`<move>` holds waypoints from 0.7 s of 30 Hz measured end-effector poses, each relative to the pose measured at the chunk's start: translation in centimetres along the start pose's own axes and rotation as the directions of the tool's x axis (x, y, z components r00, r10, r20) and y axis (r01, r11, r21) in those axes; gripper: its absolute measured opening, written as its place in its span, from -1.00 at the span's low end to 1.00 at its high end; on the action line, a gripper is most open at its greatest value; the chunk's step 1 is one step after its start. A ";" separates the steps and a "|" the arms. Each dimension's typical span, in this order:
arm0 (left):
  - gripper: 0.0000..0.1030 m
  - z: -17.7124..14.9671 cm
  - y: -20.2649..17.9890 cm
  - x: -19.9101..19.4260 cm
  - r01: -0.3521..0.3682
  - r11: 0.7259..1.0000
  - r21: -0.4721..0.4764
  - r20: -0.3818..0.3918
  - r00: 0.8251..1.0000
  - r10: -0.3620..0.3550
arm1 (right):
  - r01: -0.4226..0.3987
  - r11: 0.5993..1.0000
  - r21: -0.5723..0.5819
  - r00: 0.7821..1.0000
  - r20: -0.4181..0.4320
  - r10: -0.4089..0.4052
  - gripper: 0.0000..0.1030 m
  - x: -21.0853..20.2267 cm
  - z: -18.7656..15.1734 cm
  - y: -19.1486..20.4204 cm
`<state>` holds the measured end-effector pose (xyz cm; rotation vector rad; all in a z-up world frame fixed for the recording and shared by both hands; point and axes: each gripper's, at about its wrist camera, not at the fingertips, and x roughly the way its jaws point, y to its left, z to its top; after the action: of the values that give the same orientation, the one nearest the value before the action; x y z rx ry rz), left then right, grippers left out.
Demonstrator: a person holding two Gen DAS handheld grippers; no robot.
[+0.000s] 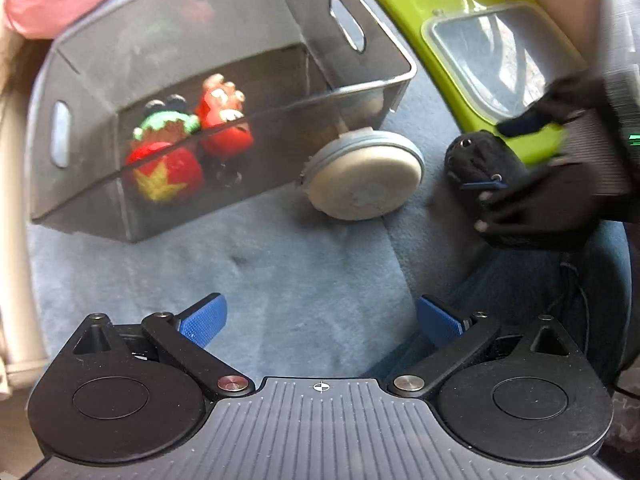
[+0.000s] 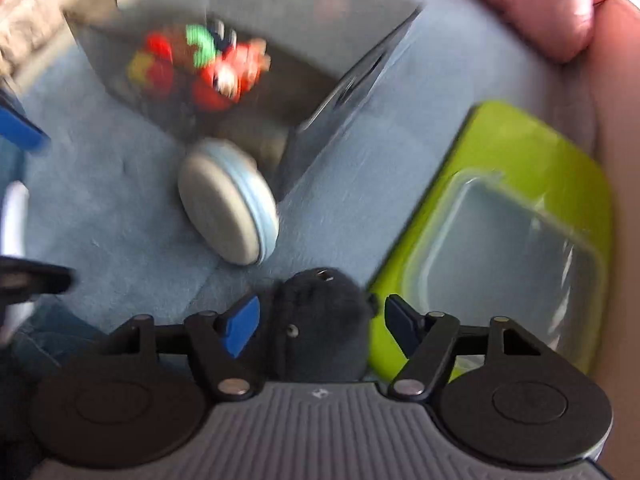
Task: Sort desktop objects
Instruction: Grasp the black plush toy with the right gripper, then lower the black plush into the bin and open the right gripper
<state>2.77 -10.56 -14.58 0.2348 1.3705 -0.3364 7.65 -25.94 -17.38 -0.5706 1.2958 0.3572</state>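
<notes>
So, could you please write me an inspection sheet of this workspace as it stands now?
Surface: blue-grey plush fabric, creased.
Job's things: smoky translucent plastic bin holding two red knitted toys; round grey-and-white disc leaning against the bin's corner; black plush toy outside the bin.
Clutter: lime green tray carrying a clear plastic lidded box.
Grippers: left gripper open and empty; right gripper open around the plush toy, grip not confirmed.
Cables: thin black cable at the right edge.
Surroundings: pink fabric behind the bin; blue denim nearby.
</notes>
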 end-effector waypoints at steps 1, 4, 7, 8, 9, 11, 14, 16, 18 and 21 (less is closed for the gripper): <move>1.00 -0.2 0.2 -0.4 0.000 1.000 -0.006 0.008 1.000 0.000 | 0.022 1.000 -0.008 0.999 -0.029 -0.022 0.17 0.6 -0.5 0.0; 1.00 -0.4 1.1 -0.8 0.021 0.999 -0.031 0.021 1.000 -0.020 | 0.008 1.000 0.009 1.000 -0.020 -0.007 0.13 1.3 -0.4 -0.3; 1.00 -0.6 2.5 -0.2 0.058 0.996 -0.072 0.014 0.998 -0.057 | -0.033 0.997 0.066 0.999 -0.021 0.035 -0.05 0.2 -0.5 -1.8; 1.00 -0.8 3.1 0.2 0.073 0.993 -0.088 0.008 0.997 -0.073 | -0.044 0.995 0.089 0.999 -0.022 0.046 -0.07 -0.2 -0.5 -2.4; 1.00 -1.0 3.7 0.6 0.086 0.991 -0.101 0.002 0.996 -0.087 | -0.053 0.991 0.125 0.998 -0.009 0.055 -0.08 -1.6 -0.3 -3.4; 1.00 -1.6 5.1 1.9 0.103 0.985 -0.138 -0.022 0.994 -0.107 | -0.073 0.977 0.202 0.997 0.026 0.069 -0.08 -4.9 0.1 -5.6; 1.00 -2.0 7.0 4.4 0.141 0.966 -0.217 -0.055 0.986 -0.156 | -0.134 0.950 0.283 0.985 0.143 0.096 -0.08 -10.6 2.1 -8.0; 1.00 -2.3 7.9 5.6 0.163 0.957 -0.238 -0.069 0.980 -0.184 | -0.198 0.931 0.308 0.967 0.214 0.135 -0.08 -13.5 4.9 -8.5; 1.00 -2.7 8.6 6.0 0.179 0.953 -0.245 -0.065 0.978 -0.201 | -0.257 0.912 0.321 0.951 0.250 0.180 -0.07 -13.9 7.9 -8.1; 1.00 -3.4 9.6 6.1 0.202 0.943 -0.266 -0.048 0.974 -0.222 | -0.307 0.888 0.343 0.943 0.235 0.235 -0.07 -10.9 12.5 -6.0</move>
<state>4.14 -1.04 -21.50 -0.1201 1.5046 -0.3247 18.27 -22.83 -3.58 -0.0249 1.2213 0.3722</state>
